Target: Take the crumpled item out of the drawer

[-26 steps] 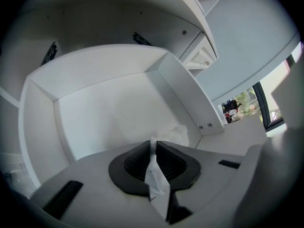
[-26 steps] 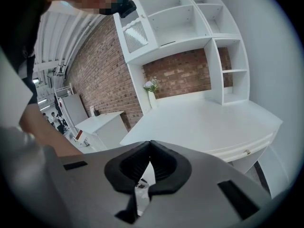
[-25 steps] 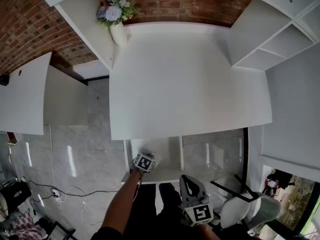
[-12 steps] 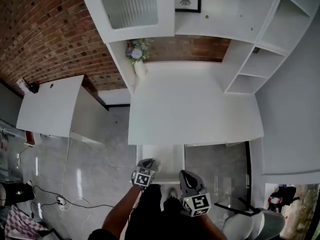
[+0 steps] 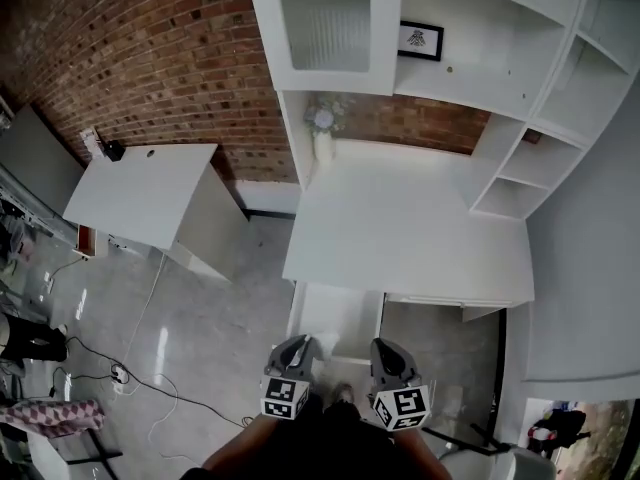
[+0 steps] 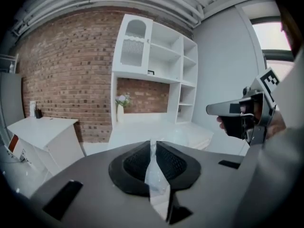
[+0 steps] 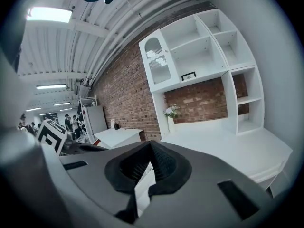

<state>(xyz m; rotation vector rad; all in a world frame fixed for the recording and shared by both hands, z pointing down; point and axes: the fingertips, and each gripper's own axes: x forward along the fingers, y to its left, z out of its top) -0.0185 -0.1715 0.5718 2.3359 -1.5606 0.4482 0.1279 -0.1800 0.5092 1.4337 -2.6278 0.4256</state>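
Note:
In the left gripper view my left gripper [image 6: 153, 144] is shut on a crumpled piece of clear plastic [image 6: 156, 175], which hangs down between the dark pads. In the head view this gripper [image 5: 297, 344] is held near my body, in front of the open white drawer [image 5: 340, 318] under the desk [image 5: 400, 238]. The drawer's inside looks bare from here. My right gripper [image 5: 386, 348] hovers beside the left one, level with it. Its jaws [image 7: 151, 145] are shut, with nothing between them.
A vase of flowers [image 5: 322, 138] stands at the desk's back left, under white wall shelves [image 5: 500, 58] with a small framed picture [image 5: 420, 40]. A separate white table [image 5: 150, 193] is at the left. Cables [image 5: 120, 373] lie on the grey floor.
The head view has pulled back and up, so the desk looks smaller. My left gripper has come back out of the drawer toward my body; the right gripper now sits level with it.

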